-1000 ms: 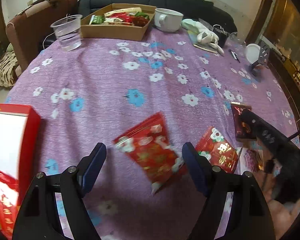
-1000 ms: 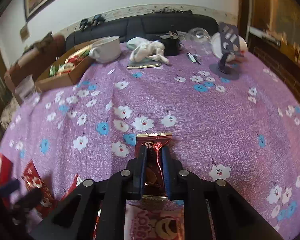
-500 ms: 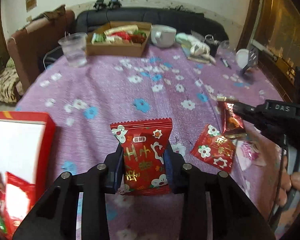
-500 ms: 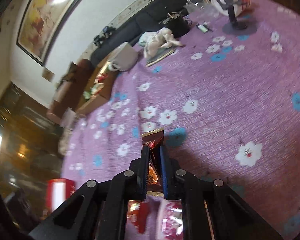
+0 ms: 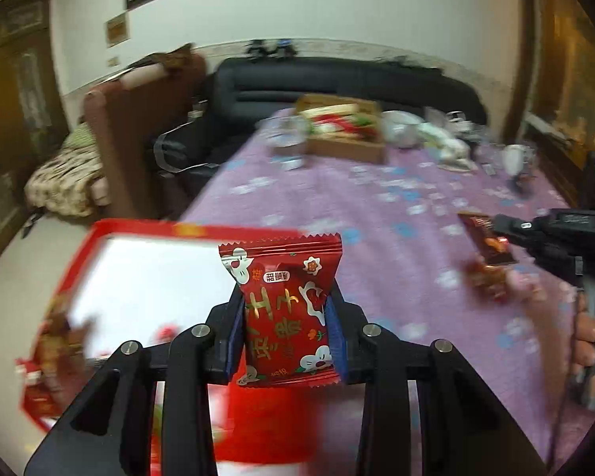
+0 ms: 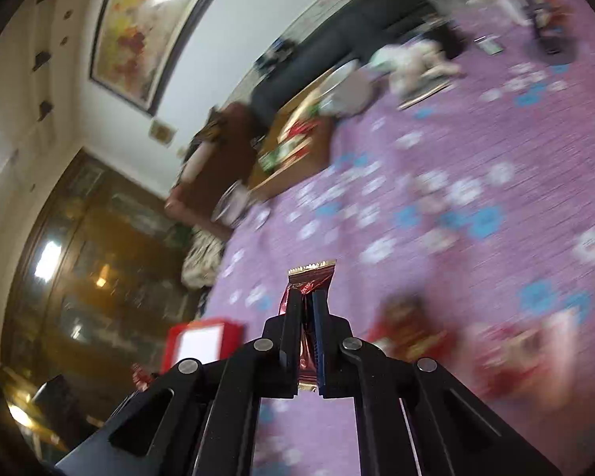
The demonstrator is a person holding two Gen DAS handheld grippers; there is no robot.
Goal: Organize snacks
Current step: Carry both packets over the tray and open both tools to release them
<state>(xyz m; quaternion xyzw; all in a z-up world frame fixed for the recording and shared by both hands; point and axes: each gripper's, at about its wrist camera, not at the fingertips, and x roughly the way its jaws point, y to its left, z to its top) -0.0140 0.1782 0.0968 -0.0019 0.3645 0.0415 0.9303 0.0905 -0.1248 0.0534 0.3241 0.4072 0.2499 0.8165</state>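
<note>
My left gripper [image 5: 285,301] is shut on a red snack packet [image 5: 285,305] with white flowers and gold characters, held in the air beside the red box [image 5: 139,277] with a white inside at the table's left edge. My right gripper [image 6: 306,297] is shut on a dark brown candy wrapper [image 6: 311,275], held tilted above the purple floral tablecloth [image 6: 476,182]. In the left wrist view the right gripper [image 5: 499,226] and its brown wrapper [image 5: 486,244] show at the right. The red box also shows in the right wrist view [image 6: 200,341].
More red and pink snack packets lie on the cloth [image 6: 515,349], blurred. A cardboard tray of snacks [image 5: 345,131], a plastic cup [image 5: 283,135] and a white bowl [image 5: 400,131] stand at the far end. A brown chair [image 5: 139,119] and black sofa [image 5: 337,79] are beyond.
My left gripper closed on the red packet, lifted it and swung left toward the red box. My right gripper lifted the brown wrapper and tilted left.
</note>
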